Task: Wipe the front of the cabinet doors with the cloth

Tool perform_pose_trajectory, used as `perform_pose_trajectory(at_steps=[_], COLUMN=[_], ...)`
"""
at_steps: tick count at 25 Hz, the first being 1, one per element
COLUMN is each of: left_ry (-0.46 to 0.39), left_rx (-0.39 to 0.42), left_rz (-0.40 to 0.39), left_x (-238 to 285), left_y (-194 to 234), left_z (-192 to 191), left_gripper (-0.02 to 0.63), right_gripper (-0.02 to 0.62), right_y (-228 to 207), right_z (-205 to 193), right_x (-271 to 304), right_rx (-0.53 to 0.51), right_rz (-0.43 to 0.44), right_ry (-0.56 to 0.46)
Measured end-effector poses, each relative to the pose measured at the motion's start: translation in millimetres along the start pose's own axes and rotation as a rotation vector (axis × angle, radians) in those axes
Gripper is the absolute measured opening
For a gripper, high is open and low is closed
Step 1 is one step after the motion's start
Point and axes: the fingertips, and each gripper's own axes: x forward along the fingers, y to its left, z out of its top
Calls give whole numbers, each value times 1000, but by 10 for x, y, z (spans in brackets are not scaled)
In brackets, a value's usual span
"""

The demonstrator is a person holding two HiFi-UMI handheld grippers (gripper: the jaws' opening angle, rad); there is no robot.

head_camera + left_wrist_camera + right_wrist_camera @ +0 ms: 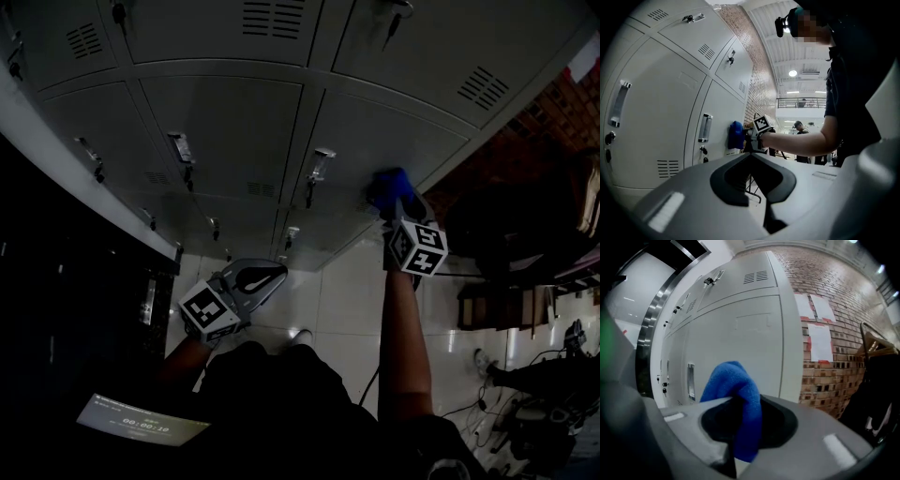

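**Wiping under way on one door**

Grey cabinet doors fill the wall next to a brick wall. The right gripper is clamped on the blue cloth and presses it on a door, just right of that door's handle. The left gripper, below and left of the handle, is closed and empty. No wiped traces show; probably most doors remain.

brick wall at right, with white paper sheets stuck on it. pale tiled floor below. lit screen at lower left. farther off, round ceiling lamp, balcony railing, a standing person.
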Motion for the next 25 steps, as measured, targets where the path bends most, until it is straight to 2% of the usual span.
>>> perform_pose_trajectory(at_steps=[7, 15, 20, 25], left_ry=[14, 19, 22, 19], left_rx=[-3, 4, 6, 2], left_rz=[-8, -21, -17, -3], left_x=[101, 154, 112, 18], left_y=[-61, -113, -107, -62], left_z=[-12, 21, -18, -7], left_gripper=[3, 3, 3, 3], right_gripper=[72, 72, 72, 72], right_y=[-500, -770, -517, 163], right_z=[-46, -128, -169, -265], right_x=[-146, -255, -323, -234], right_rx=[18, 40, 48, 31], right_rz=[-89, -150, -117, -5], right_ry=[-6, -4, -20, -14])
